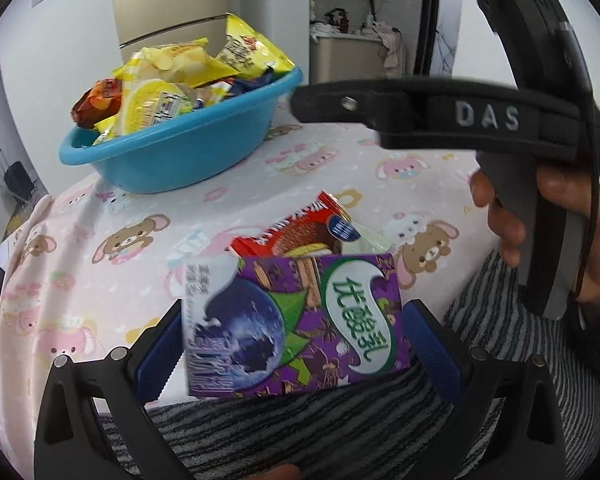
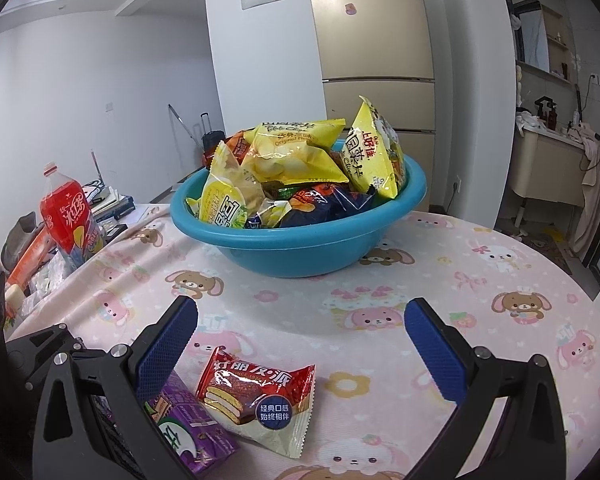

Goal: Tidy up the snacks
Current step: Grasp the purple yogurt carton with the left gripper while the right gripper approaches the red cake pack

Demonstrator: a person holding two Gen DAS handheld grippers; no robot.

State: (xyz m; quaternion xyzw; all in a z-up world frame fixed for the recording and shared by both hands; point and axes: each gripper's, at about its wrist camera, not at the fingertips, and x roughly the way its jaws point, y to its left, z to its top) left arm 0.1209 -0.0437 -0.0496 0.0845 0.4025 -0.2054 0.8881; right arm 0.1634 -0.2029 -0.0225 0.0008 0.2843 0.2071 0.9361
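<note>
Currently, the left gripper (image 1: 292,344) is spread, with a purple carton (image 1: 296,322) seen between its pads; whether either pad touches it cannot be told. The carton is located at the near edge of the table (image 2: 440,280), beside a red pie packet (image 2: 256,396). The right gripper (image 2: 300,344) is spread and held empty above the cloth. A blue basin (image 2: 300,248), heaped with snack bags (image 2: 296,152), is placed toward the far edge. A red bottle (image 2: 66,216) stands beyond the left edge.
</note>
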